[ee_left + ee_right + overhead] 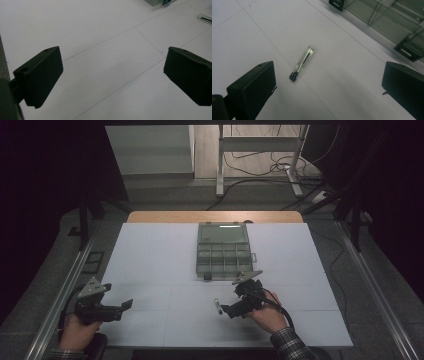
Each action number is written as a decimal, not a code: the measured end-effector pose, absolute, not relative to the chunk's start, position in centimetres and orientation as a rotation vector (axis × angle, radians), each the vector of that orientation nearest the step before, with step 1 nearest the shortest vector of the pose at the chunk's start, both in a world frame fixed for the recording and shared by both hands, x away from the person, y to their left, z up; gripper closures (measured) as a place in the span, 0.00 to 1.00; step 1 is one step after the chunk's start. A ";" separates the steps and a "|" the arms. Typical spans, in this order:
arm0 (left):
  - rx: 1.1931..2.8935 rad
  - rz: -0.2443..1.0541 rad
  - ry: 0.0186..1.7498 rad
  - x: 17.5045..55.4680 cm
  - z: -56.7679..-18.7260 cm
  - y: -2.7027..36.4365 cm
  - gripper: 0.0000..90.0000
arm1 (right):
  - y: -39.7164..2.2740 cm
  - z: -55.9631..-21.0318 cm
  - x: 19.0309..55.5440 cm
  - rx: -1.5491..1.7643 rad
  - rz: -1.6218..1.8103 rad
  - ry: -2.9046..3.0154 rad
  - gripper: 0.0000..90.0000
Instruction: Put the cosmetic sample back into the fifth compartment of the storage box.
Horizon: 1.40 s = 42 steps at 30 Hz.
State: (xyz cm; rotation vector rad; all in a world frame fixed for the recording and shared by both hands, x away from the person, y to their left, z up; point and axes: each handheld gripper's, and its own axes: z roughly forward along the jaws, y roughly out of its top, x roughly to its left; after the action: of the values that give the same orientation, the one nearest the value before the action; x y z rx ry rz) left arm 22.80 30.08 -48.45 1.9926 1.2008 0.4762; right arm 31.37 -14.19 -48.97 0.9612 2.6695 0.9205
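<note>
High view | right gripper (223, 309) spread beside tube (217, 305) (bare table (150, 260) around)

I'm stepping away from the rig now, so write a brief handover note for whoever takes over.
Left gripper: open, holding nothing, over the white table at the near left.
Right gripper: open, aimed at the small clear tube, which lies loose on the table.
Compartment box: open at mid-table, beyond the tube.
Done: nothing gripped yet.
Left: probably grasp the tube and move it to the box.
</note>
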 end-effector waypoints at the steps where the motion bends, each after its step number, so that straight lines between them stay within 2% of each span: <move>1: 1.993 0.476 1.201 22.8 -48.4 30.1 0.03 | -14.2 -49.0 31.4 0.961 0.920 2.670 0.00; 7: 1.993 0.478 1.200 22.8 -48.4 30.1 0.03 | -12.8 -49.1 31.8 0.960 0.869 2.698 0.01; 10: 1.993 0.478 1.200 22.8 -48.4 30.1 0.03 | -12.4 -49.2 31.9 0.973 0.844 2.711 0.05; 12: 1.994 0.478 1.200 22.8 -48.4 30.1 0.03 | -12.0 -49.3 32.0 0.977 0.837 2.720 0.15; 13: 1.995 0.479 1.199 22.8 -48.4 30.1 0.03 | -12.0 -49.3 32.0 0.977 0.837 2.720 0.15; 14: 1.995 0.478 1.200 22.8 -48.4 30.1 0.03 | -11.7 -49.4 32.1 0.978 0.835 2.738 0.23; 16: 1.995 0.478 1.199 22.8 -48.4 30.1 0.03 | -11.6 -49.4 32.1 0.975 0.831 2.746 0.27; 18: 1.994 0.478 1.199 22.8 -48.4 30.1 0.03 | -11.2 -49.7 32.2 0.951 0.823 2.771 0.38; 19: 1.994 0.478 1.199 22.8 -48.4 30.1 0.03 | -11.2 -49.7 32.2 0.951 0.823 2.771 0.38; 20: 1.995 0.478 1.199 22.8 -48.4 30.1 0.03 | -10.8 -49.9 32.2 0.934 0.804 2.786 0.45; 21: 1.999 0.478 1.197 22.8 -48.4 30.1 0.03 | -10.8 -49.9 32.2 0.934 0.804 2.786 0.45; 22: 2.000 0.478 1.196 22.8 -48.4 30.1 0.03 | -10.5 -50.2 32.3 0.921 0.784 2.802 0.50; 23: 2.000 0.479 1.196 22.8 -48.4 30.1 0.03 | -10.5 -50.2 32.3 0.921 0.784 2.802 0.50; 25: 2.001 0.479 1.195 22.8 -48.4 30.1 0.03 | -10.2 -50.5 32.3 0.902 0.761 2.819 0.58; 26: 2.001 0.479 1.195 22.8 -48.4 30.1 0.03 | -9.9 -50.9 32.2 0.868 0.723 2.845 0.70; 27: 2.001 0.479 1.195 22.8 -48.4 30.1 0.03 | -9.9 -50.9 32.2 0.868 0.723 2.845 0.70; 28: 2.000 0.480 1.194 22.8 -48.4 30.1 0.03 | -9.7 -50.9 31.9 0.822 0.681 2.813 0.89; 42: 2.005 0.478 1.189 22.8 -48.4 30.1 0.03 | -10.4 -50.2 32.1 0.822 0.756 2.797 0.89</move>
State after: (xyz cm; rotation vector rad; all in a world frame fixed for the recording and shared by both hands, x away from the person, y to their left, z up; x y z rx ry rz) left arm 22.77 30.06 -48.43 2.0050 1.1890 0.4780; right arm 32.15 -10.39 -50.15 0.8223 2.7972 0.7562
